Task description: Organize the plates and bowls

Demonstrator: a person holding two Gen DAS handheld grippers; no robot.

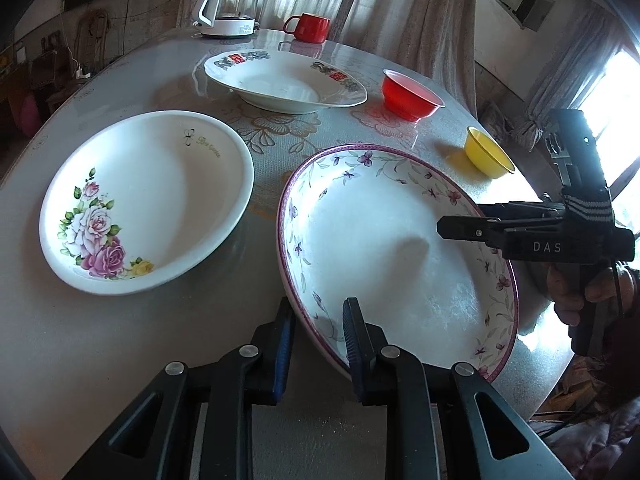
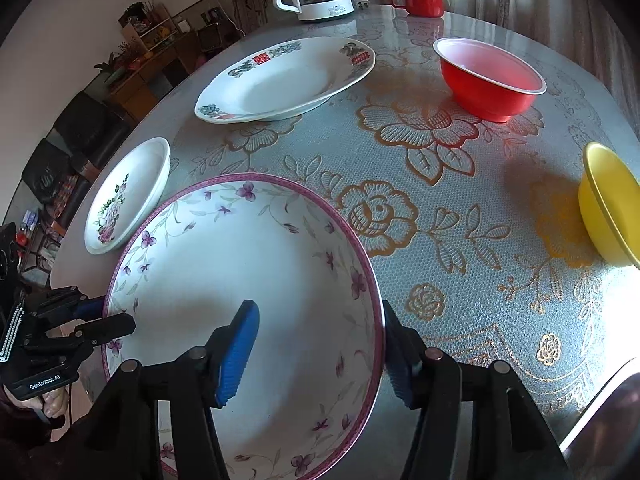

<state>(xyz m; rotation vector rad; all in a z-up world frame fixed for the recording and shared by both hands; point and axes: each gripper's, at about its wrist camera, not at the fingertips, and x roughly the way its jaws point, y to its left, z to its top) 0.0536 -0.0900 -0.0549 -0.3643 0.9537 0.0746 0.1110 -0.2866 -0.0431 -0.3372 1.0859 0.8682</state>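
Left wrist view puts the purple-rimmed plate [image 1: 384,248] right at my left gripper [image 1: 318,332], whose blue pads pinch its near rim, one inside, one outside. My right gripper [image 2: 320,354] straddles the opposite rim, jaws spread and, as far as I can tell, not pressing. The plate sits on the table [image 2: 460,208] beside the rose plate [image 1: 148,200] (script on it reads roughly "Rose Garden"). My grippers' bodies read "DAS" and "GenRobot.AI". Farther off: red bowl [image 2: 490,78], yellow bowl [image 2: 610,204].
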